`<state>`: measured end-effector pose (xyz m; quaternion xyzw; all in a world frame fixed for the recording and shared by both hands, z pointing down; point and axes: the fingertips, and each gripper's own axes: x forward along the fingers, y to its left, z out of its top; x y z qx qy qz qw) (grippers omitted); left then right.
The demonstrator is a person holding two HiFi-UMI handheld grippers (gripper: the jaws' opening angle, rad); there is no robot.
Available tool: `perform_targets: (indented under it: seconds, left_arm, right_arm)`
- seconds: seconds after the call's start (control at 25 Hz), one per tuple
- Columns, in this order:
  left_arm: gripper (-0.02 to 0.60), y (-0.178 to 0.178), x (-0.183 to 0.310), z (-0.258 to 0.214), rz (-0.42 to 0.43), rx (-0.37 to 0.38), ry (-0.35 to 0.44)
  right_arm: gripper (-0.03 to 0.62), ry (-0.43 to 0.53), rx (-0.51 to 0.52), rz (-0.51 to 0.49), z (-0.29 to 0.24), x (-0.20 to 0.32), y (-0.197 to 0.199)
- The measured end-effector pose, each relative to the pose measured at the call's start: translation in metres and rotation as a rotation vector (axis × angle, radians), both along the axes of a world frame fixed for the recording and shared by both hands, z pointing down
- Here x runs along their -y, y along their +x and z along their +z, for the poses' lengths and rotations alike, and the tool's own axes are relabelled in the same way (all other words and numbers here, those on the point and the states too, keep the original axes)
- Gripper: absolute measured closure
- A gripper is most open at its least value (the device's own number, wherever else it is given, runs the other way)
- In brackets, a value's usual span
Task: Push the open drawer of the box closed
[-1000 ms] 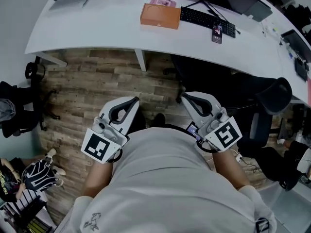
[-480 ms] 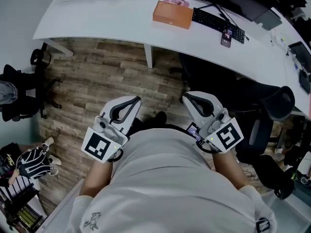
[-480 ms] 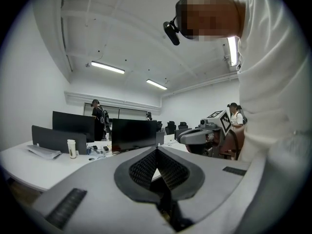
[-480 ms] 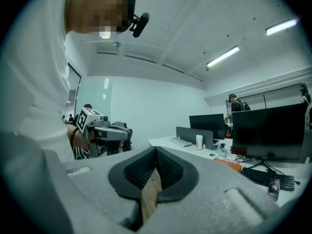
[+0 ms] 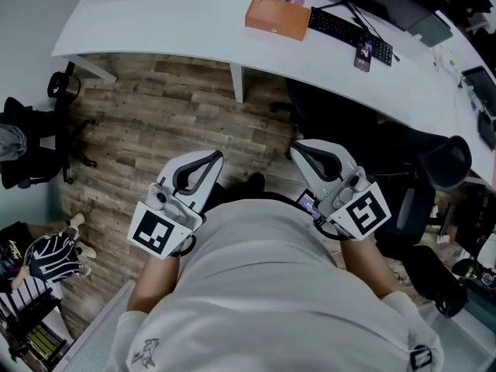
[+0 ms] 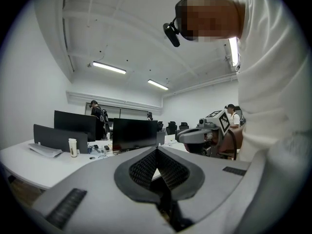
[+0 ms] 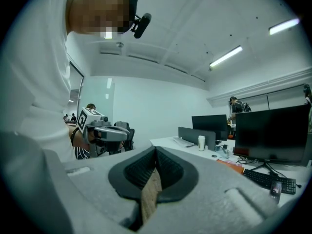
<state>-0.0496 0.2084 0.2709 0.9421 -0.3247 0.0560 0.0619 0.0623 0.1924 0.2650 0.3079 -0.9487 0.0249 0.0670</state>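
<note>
Head view: since a second ago my sight has swung, so the white desk [image 5: 178, 22] and the orange box [image 5: 277, 18] now sit further right. My left tongs [image 5: 215, 158] and right tongs [image 5: 297, 148] remain tucked at my chest, so I judge the push hasn't started. The box lies beside the keyboard [image 5: 349, 31], well apart from both tongs; I can't make out its drawer. Bare wooden floor [image 5: 155, 107] leaves room ahead; a black chair [image 5: 434, 161] crowds my right.

Left gripper view: jaws pressed together, holding nothing.

Right gripper view: jaws likewise closed and empty; the box [image 7: 234, 165] shows low right.
</note>
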Motion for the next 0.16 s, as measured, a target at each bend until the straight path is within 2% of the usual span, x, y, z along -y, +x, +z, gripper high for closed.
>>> perform_targets:
  seconds: [0.16]
  left_arm:
    - [0.583,0.0041,-0.0011,-0.0021,0.004,-0.004,0.003]
  right_arm:
    - [0.591,0.013,0.012,-0.001,-0.0048,-0.0024,0.0021]
